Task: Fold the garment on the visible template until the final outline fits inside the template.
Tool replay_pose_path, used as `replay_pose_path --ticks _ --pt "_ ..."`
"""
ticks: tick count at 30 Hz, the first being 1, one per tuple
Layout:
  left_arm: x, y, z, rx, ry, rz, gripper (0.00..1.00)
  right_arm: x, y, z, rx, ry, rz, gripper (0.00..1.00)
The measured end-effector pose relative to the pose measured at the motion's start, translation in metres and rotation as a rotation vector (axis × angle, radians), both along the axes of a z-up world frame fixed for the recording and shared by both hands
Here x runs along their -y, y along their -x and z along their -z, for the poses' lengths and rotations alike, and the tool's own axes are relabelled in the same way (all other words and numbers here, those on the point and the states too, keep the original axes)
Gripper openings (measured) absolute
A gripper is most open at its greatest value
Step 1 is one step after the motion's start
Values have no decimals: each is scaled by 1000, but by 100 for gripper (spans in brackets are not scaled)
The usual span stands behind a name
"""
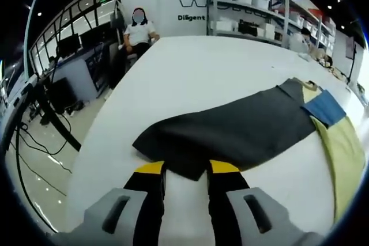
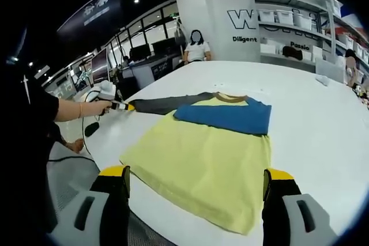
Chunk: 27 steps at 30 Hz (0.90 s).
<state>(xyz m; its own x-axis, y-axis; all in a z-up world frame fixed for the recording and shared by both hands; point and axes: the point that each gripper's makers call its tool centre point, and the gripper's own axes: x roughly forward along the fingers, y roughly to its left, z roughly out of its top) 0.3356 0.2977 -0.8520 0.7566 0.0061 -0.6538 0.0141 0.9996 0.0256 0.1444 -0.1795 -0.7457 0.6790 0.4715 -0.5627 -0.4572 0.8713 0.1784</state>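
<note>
A shirt with a yellow body (image 2: pixel 202 154), a blue chest panel (image 2: pixel 228 114) and dark grey sleeves lies flat on the white table (image 2: pixel 323 136). The long grey sleeve (image 1: pixel 230 131) stretches toward my left gripper (image 1: pixel 187 168). That gripper is open, its yellow tips resting at either side of the cuff end. It also shows far left as the left gripper (image 2: pixel 124 106), held by a hand at the sleeve's tip. My right gripper (image 2: pixel 197 172) is wide open over the yellow hem, with nothing between its jaws.
The table's near edge (image 2: pixel 173 223) runs under the right jaws and its left edge (image 1: pixel 101 136) drops to the floor with cables. A seated person (image 1: pixel 138 30) is at the far end. Shelves with bins (image 1: pixel 253 4) stand behind.
</note>
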Motion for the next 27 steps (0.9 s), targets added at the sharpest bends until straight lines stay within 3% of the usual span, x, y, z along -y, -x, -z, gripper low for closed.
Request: replay_pose_path --ticks 12,27 --pt "-2 2 -2 1 -12 -1 2 1 1 1 -3 -3 4 99" --pt "-3 4 -13 6 -13 17 1 -3 2 -2 5 -13 -9 99"
